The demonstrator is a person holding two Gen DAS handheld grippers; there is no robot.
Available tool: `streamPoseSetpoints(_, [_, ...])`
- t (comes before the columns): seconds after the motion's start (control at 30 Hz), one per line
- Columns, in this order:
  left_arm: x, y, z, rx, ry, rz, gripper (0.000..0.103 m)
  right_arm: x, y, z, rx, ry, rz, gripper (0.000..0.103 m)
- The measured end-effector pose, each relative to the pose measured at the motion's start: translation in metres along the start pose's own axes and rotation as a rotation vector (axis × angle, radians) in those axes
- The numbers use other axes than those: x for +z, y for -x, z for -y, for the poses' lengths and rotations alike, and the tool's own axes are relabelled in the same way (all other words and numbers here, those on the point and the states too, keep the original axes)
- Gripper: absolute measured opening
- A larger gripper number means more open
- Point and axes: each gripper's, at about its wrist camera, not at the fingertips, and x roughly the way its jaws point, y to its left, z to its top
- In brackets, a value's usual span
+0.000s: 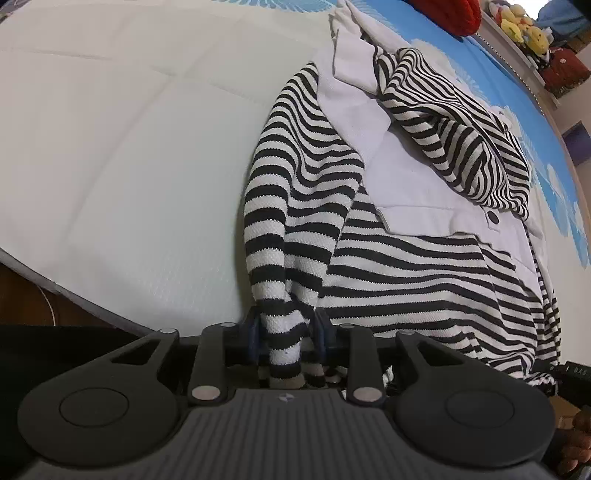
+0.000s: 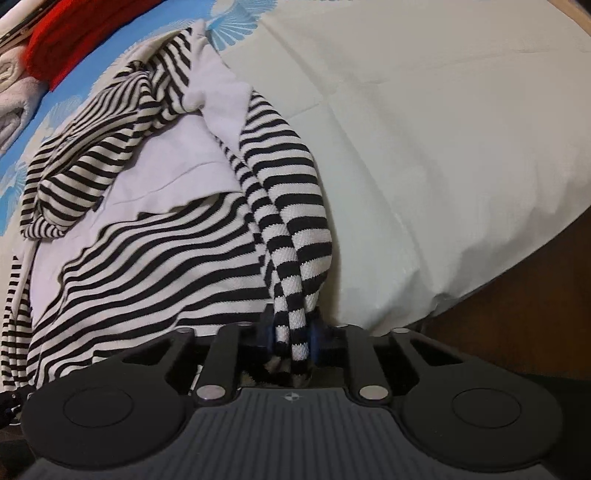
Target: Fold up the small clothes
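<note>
Left gripper (image 1: 287,341) around striped garment's (image 1: 424,280) sleeve

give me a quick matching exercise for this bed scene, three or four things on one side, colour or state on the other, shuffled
Things:
1. striped garment
2. left hand-held gripper
3. red cloth
4. bedsheet

Colour or state:
A. blue with a white pattern
B. black and white, spread on the bed
C. lying at the far edge of the bed
D. shut on a bunched striped edge

Pairs: 1-B, 2-D, 3-C, 4-A
</note>
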Motion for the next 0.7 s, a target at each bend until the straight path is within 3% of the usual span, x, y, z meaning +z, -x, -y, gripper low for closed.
streamPoseSetpoints(0.07, [-0.001, 0.002, 0.002, -0.012, -0.017, 0.011, 0.012, 0.0, 0.002, 0.001, 0.009, -0.006, 0.011, 0.011])
streamPoseSetpoints(0.13, [-0.001, 0.008, 0.006, -0.021, -0.046, 0.032, 0.009, 0.0, 0.005, 0.002, 0.022, -0.015, 0.025, 0.011])
streamPoseSetpoints(0.27, [0.007, 0.039, 0.012, -0.072, -0.078, 0.104, 0.008, 0.002, 0.022, 0.002, 0.071, -0.019, 0.091, 0.01])
streamPoseSetpoints(0.43, [0.01, 0.102, 0.016, -0.16, -0.172, 0.208, 0.007, 0.009, 0.077, 0.0, 0.171, 0.025, 0.224, 0.009])
streamPoseSetpoints(0.6, [-0.008, 0.167, 0.001, -0.272, -0.196, 0.227, 0.007, -0.004, 0.146, 0.005, 0.283, 0.048, 0.297, 0.009])
streamPoseSetpoints(0.7, [-0.011, 0.182, -0.004, -0.307, -0.188, 0.218, 0.007, -0.02, 0.186, 0.011, 0.333, 0.066, 0.333, 0.008])
